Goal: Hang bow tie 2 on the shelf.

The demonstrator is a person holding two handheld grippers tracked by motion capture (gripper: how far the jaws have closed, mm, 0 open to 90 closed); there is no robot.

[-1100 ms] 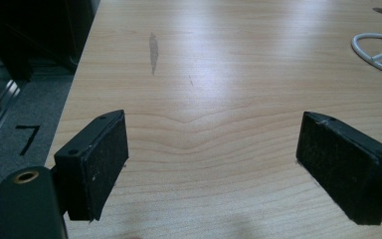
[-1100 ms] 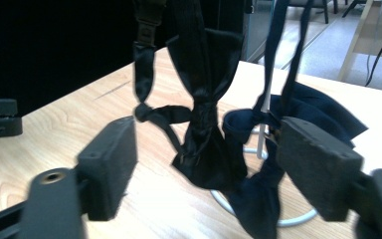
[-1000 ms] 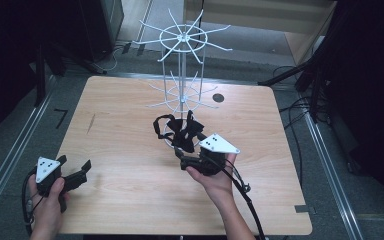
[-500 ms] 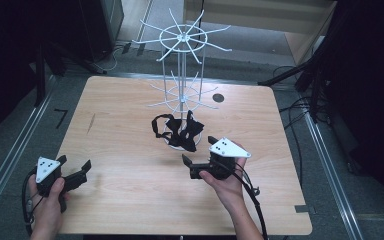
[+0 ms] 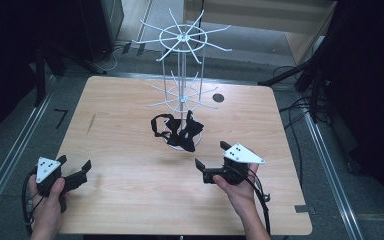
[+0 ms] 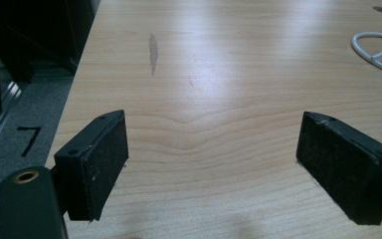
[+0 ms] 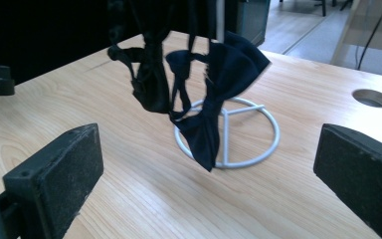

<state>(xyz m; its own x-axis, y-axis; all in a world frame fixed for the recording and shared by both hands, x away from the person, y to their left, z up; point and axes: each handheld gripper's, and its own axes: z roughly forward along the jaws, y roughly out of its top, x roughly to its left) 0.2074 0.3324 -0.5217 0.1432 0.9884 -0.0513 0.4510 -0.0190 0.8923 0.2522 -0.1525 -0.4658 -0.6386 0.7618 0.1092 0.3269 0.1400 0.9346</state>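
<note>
High view shows the right gripper (image 5: 211,161) drawn back toward the near right of the table (image 5: 130,200), well clear of the black bow tie (image 5: 187,134) it was close against a second ago. Its jaws have just been opening and now stand spread wide with nothing between them; the right gripper view confirms this, both black pads apart and the bow tie (image 7: 214,104) dangling beyond them, untouched. The bow tie hangs from the lower arms of the white wire rack (image 5: 181,65) at the middle of the table, drooping over the rack's ring base (image 7: 258,149), with its strap looped to the left. That release and retreat suggest the hanging step is finished, and the tie seems to hold on its hook unaided. The left gripper (image 5: 75,172) rests at the near left edge, jaws wide and empty over bare wood, where it sat before.
</note>
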